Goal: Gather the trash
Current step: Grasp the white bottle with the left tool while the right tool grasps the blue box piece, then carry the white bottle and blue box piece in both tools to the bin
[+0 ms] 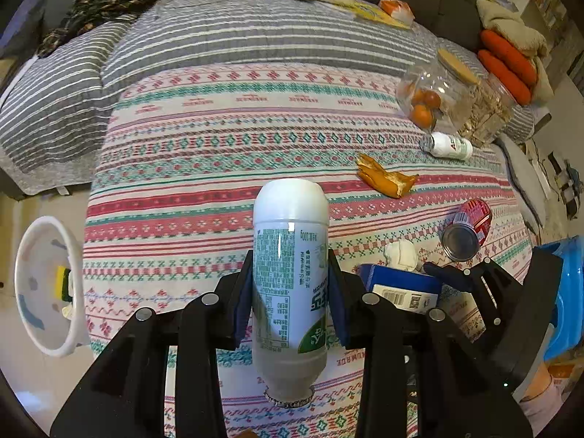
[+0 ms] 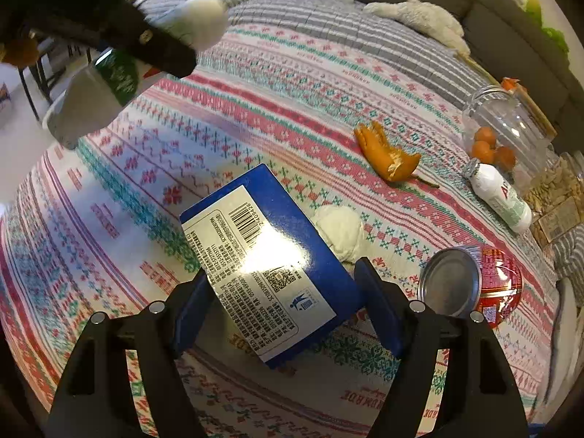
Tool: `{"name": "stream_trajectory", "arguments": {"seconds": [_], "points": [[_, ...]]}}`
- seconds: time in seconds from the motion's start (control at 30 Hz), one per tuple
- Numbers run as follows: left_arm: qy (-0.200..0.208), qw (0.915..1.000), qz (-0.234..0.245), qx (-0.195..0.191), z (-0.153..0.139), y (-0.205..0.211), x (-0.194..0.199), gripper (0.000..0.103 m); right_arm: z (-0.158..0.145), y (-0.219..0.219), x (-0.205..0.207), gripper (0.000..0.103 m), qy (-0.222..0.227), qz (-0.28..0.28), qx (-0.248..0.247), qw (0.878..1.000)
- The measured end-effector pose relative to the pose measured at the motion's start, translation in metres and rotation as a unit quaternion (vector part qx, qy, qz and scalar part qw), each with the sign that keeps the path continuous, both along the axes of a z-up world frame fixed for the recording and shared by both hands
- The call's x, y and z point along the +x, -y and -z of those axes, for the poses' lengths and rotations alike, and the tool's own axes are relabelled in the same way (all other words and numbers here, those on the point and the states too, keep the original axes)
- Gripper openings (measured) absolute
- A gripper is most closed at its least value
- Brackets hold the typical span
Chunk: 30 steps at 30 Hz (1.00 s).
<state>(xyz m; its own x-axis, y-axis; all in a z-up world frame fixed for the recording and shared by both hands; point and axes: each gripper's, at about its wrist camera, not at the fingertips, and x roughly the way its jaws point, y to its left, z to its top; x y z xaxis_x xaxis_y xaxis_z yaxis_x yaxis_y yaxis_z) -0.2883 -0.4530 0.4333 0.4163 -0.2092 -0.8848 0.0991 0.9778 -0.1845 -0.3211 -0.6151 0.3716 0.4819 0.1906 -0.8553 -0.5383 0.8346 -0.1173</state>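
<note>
My left gripper (image 1: 290,266) is shut on a white plastic drink bottle (image 1: 288,219) with a green label, held cap-down above the patterned bedspread (image 1: 219,168). The right wrist view shows that bottle (image 2: 91,106) hanging at the upper left. My right gripper (image 2: 283,270) straddles a blue cardboard box (image 2: 255,200) lying label-up on the bed, with both pads against the box's long sides. An orange peel (image 2: 387,157), a crumpled white tissue (image 2: 343,231), a red can (image 2: 474,284) on its side and a small white bottle (image 2: 500,197) lie on the bedspread beyond.
A white bin (image 1: 43,284) with a yellow-green item inside stands on the floor left of the bed. A clear jar of oranges (image 1: 427,98) and a jar of snacks (image 1: 485,116) sit at the right. A blue container (image 1: 569,292) is at the right edge.
</note>
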Motion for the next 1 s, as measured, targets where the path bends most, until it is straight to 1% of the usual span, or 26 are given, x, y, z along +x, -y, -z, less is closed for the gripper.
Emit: {"name": "stream_trajectory", "arguments": {"seconds": [0.13, 0.23, 0.33, 0.47, 0.6, 0.8, 0.9, 1.0], "points": [[0.014, 0.9997, -0.01, -0.015, -0.006, -0.008, -0.004, 0.034, -0.022, 0.009, 0.0, 0.074, 0.016, 0.039, 0.048, 0.998], [0.028, 0.9991, -0.017, -0.025, -0.012, -0.012, -0.006, 0.034, -0.046, 0.018, 0.001, 0.074, 0.047, 0.072, 0.083, 0.993], [0.044, 0.9984, -0.023, -0.029, -0.018, -0.015, -0.009, 0.034, -0.063, 0.02, -0.001, 0.074, 0.069, 0.098, 0.108, 0.987], [0.069, 0.9966, -0.033, -0.031, -0.025, -0.019, -0.012, 0.034, -0.074, 0.018, 0.005, 0.074, 0.087, 0.133, 0.131, 0.979], [0.088, 0.9946, -0.049, -0.026, -0.027, -0.023, -0.016, 0.034, -0.078, 0.017, 0.011, 0.074, 0.094, 0.164, 0.144, 0.971], [0.117, 0.9906, -0.068, -0.02, -0.028, -0.032, -0.023, 0.034, -0.076, 0.01, 0.014, 0.074, 0.101, 0.205, 0.155, 0.961], [0.128, 0.9886, -0.078, -0.014, -0.029, -0.037, -0.026, 0.034, -0.077, 0.003, 0.015, 0.074, 0.108, 0.217, 0.162, 0.957], [0.134, 0.9875, -0.083, -0.005, -0.029, -0.044, -0.028, 0.034, -0.078, -0.007, 0.015, 0.074, 0.111, 0.219, 0.166, 0.955]]}}
